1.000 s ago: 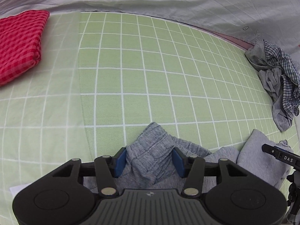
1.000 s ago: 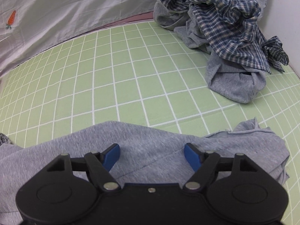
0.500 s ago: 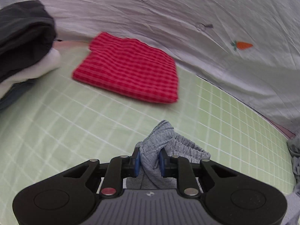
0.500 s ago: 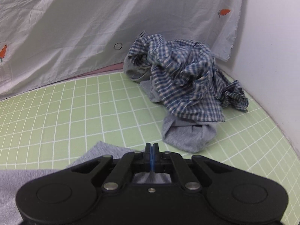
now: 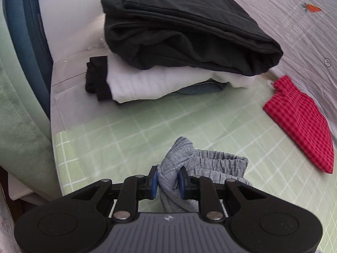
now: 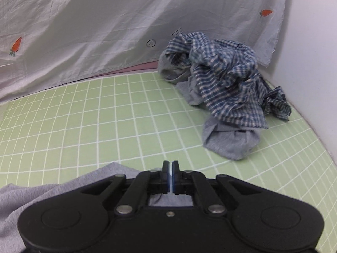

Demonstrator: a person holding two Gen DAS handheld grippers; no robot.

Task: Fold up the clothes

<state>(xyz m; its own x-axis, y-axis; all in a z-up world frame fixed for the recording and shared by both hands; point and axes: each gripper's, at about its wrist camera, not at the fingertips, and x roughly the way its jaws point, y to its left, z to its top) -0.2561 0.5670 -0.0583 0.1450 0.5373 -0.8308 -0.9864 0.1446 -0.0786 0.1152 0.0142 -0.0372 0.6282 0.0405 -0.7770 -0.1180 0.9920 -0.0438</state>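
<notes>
A grey knit garment with an elastic waistband (image 5: 214, 164) lies on the green grid mat (image 5: 137, 130). My left gripper (image 5: 167, 177) is shut on a bunched fold of that waistband, which sticks up between the blue pads. In the right wrist view the same grey garment (image 6: 52, 191) drapes from the lower left up under my right gripper (image 6: 170, 168). Its pads are pressed together on a thin layer of the cloth. More grey fabric shows just behind them.
A stack of folded clothes, black on white on blue (image 5: 179, 42), sits at the mat's far left end. A folded red checked cloth (image 5: 301, 122) lies to its right. A crumpled blue checked shirt with grey pieces (image 6: 227, 80) is heaped by the white wall (image 6: 311, 52). A carrot-print sheet (image 6: 84, 31) hangs behind.
The left gripper closed on the waistband and swung left with it, rolling, so the folded stack now fills its view. The right gripper shut on the grey cloth and rose slightly.
</notes>
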